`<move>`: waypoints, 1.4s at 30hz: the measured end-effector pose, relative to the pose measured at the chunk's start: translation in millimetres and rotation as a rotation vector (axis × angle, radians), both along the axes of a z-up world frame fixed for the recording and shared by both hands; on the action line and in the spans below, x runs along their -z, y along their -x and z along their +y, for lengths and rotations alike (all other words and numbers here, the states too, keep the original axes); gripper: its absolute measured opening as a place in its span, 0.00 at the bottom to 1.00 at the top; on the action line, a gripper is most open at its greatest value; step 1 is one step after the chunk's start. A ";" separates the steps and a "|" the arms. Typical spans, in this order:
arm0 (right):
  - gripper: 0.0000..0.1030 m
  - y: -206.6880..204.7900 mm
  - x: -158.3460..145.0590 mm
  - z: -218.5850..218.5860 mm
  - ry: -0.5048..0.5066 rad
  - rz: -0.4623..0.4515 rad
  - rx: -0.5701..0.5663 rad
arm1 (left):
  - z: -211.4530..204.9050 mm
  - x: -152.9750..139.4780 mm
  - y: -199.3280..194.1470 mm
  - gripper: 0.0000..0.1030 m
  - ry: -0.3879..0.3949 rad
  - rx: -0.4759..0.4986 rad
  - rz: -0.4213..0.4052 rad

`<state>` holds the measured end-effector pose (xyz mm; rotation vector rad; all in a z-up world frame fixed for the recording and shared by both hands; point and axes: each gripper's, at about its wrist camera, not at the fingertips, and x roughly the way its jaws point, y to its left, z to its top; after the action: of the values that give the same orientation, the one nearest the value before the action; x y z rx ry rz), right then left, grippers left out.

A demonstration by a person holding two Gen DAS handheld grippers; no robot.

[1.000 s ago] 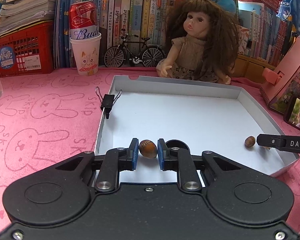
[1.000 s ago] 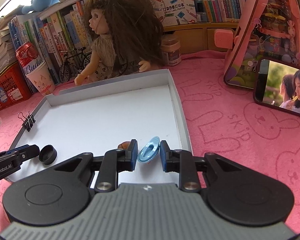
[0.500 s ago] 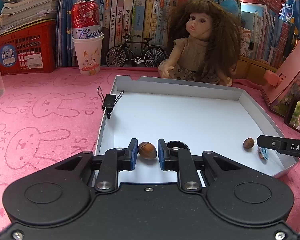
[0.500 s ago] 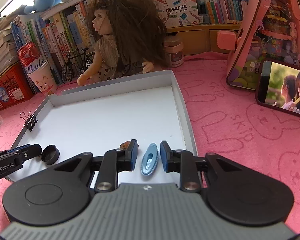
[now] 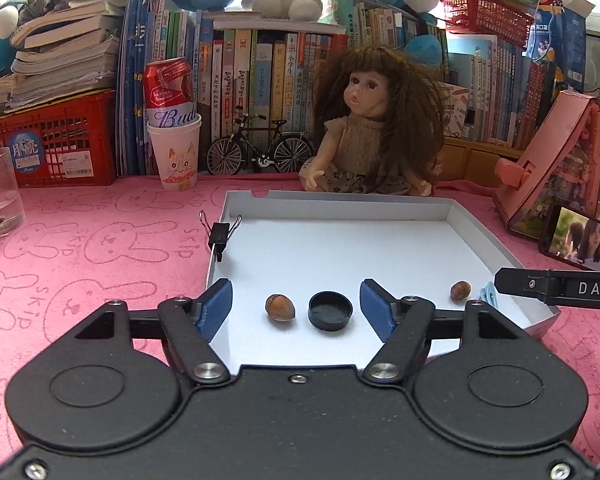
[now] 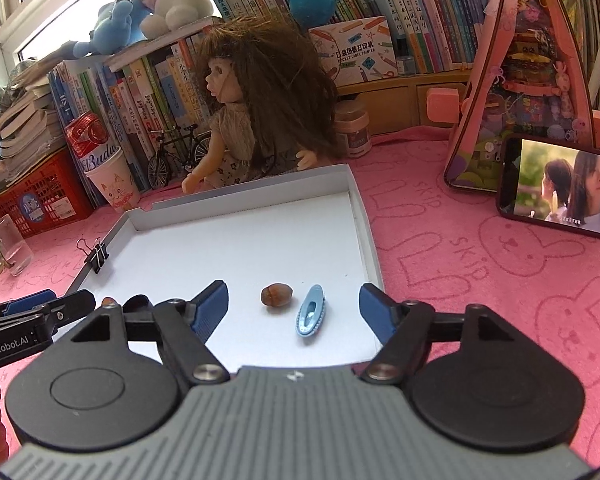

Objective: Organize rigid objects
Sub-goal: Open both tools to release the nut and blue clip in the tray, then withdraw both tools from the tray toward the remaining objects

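Pink rabbit-print counter [image 5: 80, 248] with a shallow white tray [image 5: 340, 204], both pairs of fingers spread apart over its near edge.

Between the left gripper [image 5: 296, 306] fingers, untouched, lie a hazelnut [image 5: 280, 307] and, just right of it, a black cap [image 5: 330, 311]. Between the right gripper [image 6: 293, 308] fingers lie a second hazelnut [image 6: 276, 295] and, just right, a blue clip [image 6: 311, 314], both free. Farther out, a binder clip [image 5: 219, 235] grips the tray's left wall; a doll [image 5: 370, 128] sits beyond the far wall.
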<state>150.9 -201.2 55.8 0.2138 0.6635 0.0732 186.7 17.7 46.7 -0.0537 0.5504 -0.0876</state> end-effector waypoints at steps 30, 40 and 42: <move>1.00 82.7 1.2 2.9 0.085 -0.112 -0.059 | 11.8 0.0 97.3 0.81 0.015 0.065 -0.042; 1.00 104.4 10.7 1.8 0.109 -0.119 -0.050 | 13.0 8.9 116.4 0.82 0.003 0.079 -0.039; 1.00 109.8 12.6 0.1 0.120 -0.122 -0.046 | 13.8 11.5 120.1 0.82 0.005 0.082 -0.034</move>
<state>41.1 -201.1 43.2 0.0784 0.5494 0.0895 66.6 31.6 35.2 -0.0340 0.5181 -0.1693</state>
